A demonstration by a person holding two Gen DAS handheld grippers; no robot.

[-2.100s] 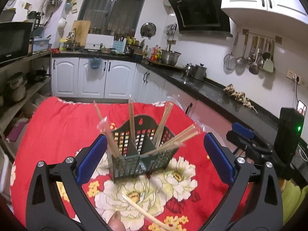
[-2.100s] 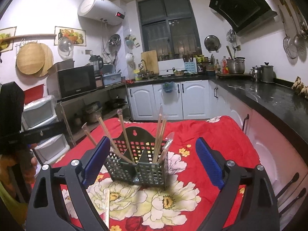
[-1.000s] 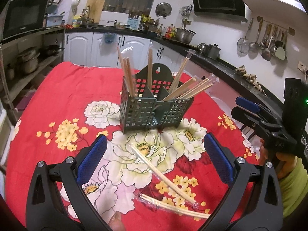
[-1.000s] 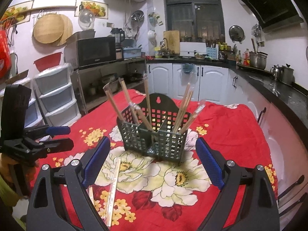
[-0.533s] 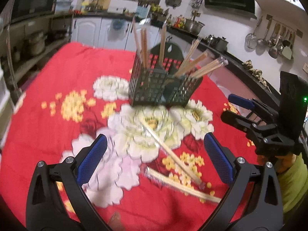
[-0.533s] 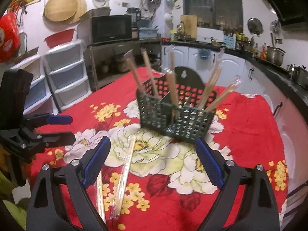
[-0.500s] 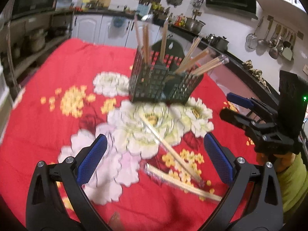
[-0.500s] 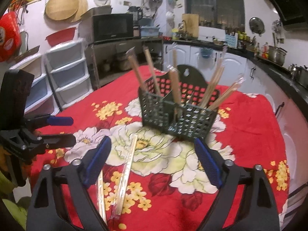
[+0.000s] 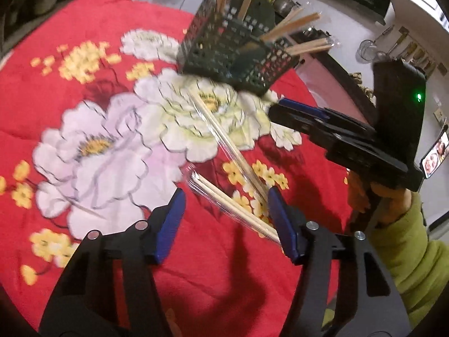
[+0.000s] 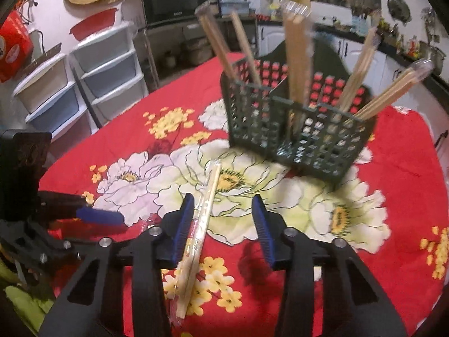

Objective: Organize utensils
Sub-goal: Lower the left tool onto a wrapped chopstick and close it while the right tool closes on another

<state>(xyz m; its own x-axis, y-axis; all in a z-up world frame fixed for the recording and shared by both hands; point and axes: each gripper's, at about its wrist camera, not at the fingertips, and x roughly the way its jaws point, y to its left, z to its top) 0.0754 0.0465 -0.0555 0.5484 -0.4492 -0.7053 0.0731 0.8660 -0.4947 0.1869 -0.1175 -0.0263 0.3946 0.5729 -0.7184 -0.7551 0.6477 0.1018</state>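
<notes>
A dark green slotted basket (image 9: 233, 53) (image 10: 294, 129) stands on the red flowered cloth with several wrapped chopstick pairs upright in it. Two more wrapped pairs lie on the cloth in front of it. My left gripper (image 9: 224, 219) hangs low over the short pair (image 9: 224, 196), which lies across between its closing jaws; the pads do not press it. My right gripper (image 10: 223, 229) straddles the long pair (image 10: 203, 210), jaws closing, the wrapper close beside the left pad. Each gripper shows in the other's view: the right gripper (image 9: 297, 112), the left gripper (image 10: 92, 207).
The long pair (image 9: 221, 134) runs diagonally from the basket toward my left gripper's right pad. A hand in a green sleeve (image 9: 398, 224) holds the right gripper. Plastic drawers (image 10: 106, 67) and a microwave shelf stand beyond the table's left edge; the counter lies behind.
Both grippers have dropped toward the cloth and tilted downward. Their jaws have narrowed around the lying chopstick pairs. The two grippers have come closer together.
</notes>
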